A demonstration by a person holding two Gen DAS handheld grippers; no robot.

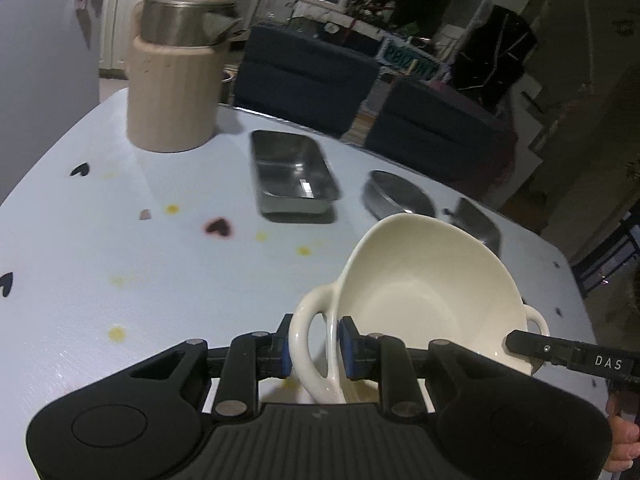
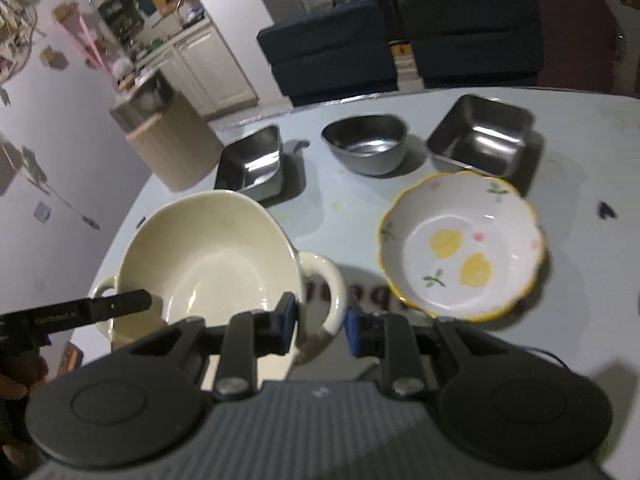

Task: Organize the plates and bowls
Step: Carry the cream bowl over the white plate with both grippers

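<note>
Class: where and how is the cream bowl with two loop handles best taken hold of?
By its two loop handles, one gripper from each side: the cream bowl is wide and smooth. The left gripper and right gripper each already have their jaws on a handle.

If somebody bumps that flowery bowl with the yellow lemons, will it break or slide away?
The scalloped white ceramic bowl with yellow lemons looks glazed, so it probably slides easily on the smooth pale blue table. It looks wide and low, so tipping seems unlikely. Being ceramic, it could chip if knocked hard.
</note>
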